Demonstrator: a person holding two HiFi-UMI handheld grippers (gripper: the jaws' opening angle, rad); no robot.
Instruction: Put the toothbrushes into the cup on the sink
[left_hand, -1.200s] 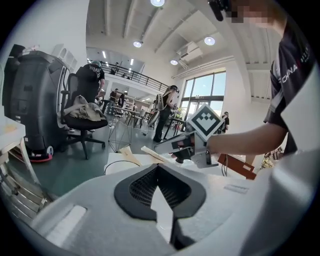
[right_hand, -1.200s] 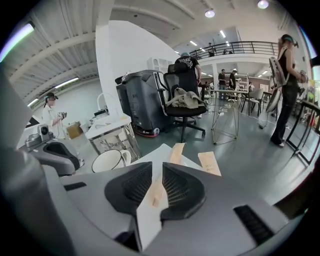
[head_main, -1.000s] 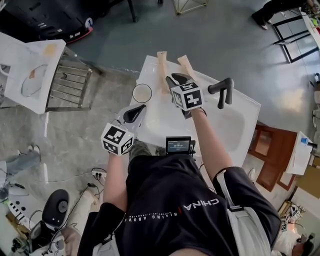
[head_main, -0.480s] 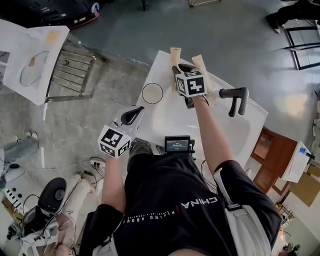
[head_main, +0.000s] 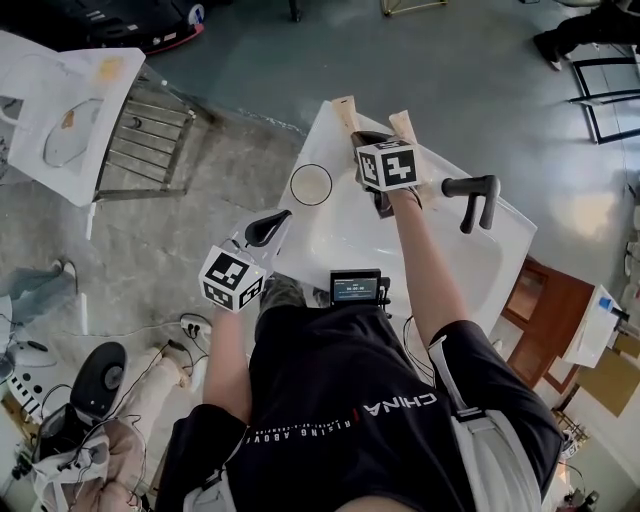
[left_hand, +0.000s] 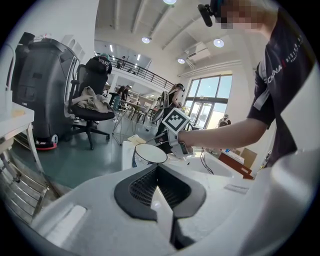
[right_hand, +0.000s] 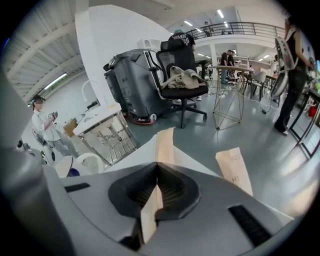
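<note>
1. Right gripper: the jaws have just snapped closed and are clamped on a paper-wrapped toothbrush. Its tan wrapper runs between the pads and sticks out past the tips. This is at the far edge of the white sink.
2. Left gripper: jaws together with nothing between them. It hangs over the sink's near-left corner and points towards the cup.
3. Held toothbrush: its far end overhangs the sink's far edge, and it is outside the cup.
4. Second wrapped toothbrush: it lies on the sink's far rim, just right of the held one and angled away from it. Neither gripper touches it, and it is also outside the cup.
5. The cup stands upright on the sink's left rim, with a round open mouth and a pale inside. It sits between the two grippers, left of the right one.
6. Black faucet: on the sink's right rim, right of the right gripper and apart from it.
7. Metal rack: off to the sink's left, well apart from it.
</note>
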